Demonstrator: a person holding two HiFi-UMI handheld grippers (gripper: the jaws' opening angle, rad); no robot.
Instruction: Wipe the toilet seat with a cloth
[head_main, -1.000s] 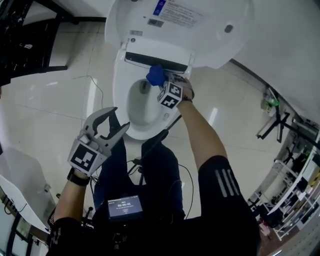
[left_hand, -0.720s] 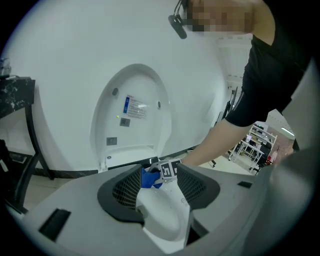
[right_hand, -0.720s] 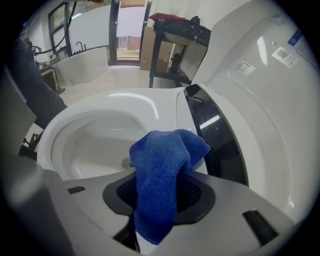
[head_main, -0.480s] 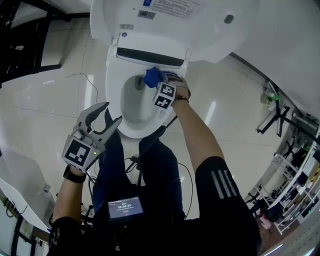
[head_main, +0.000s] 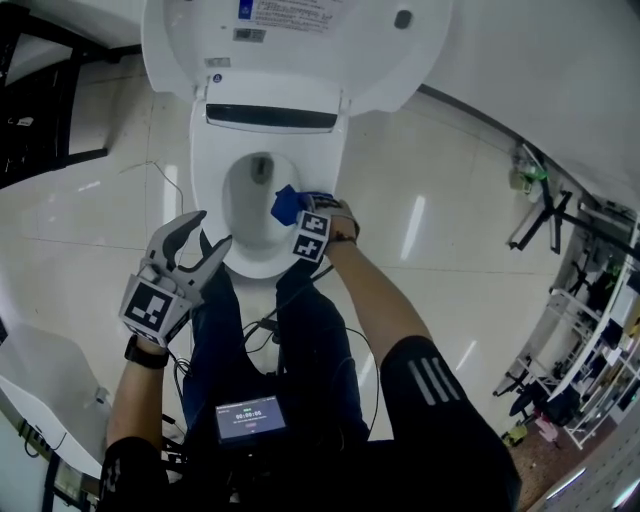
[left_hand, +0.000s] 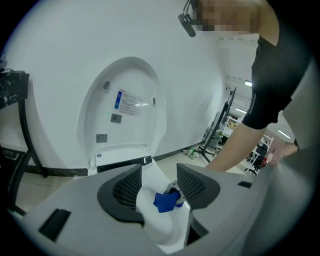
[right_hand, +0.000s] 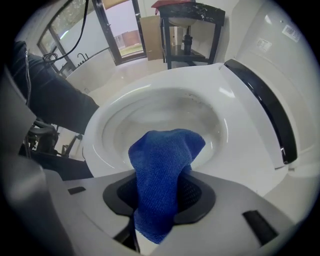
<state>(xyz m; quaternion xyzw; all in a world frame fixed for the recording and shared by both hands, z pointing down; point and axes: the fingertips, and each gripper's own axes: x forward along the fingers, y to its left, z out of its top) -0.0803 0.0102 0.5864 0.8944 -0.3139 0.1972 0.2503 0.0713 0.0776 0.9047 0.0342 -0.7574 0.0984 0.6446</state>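
Observation:
A white toilet seat (head_main: 215, 145) lies below the raised lid (head_main: 300, 50). My right gripper (head_main: 298, 212) is shut on a blue cloth (head_main: 284, 205) and holds it against the seat's right front rim. From the right gripper view the blue cloth (right_hand: 162, 172) bulges out between the jaws over the seat rim (right_hand: 235, 150) and bowl (right_hand: 165, 120). My left gripper (head_main: 190, 245) hangs open at the seat's front left, holding nothing. Between its jaws the left gripper view shows the cloth (left_hand: 166, 201) and the lid (left_hand: 125, 115).
A dark metal stand (head_main: 40, 90) is at the back left on the glossy tiled floor (head_main: 90, 190). Racks and stands (head_main: 570, 300) crowd the right wall. The person's legs (head_main: 300, 340) are just in front of the bowl. A cable (head_main: 165, 175) lies left of the toilet.
My right gripper has carried the cloth from the back of the seat, near the hinge, forward along the right rim. The left gripper stayed open, drifting slightly.

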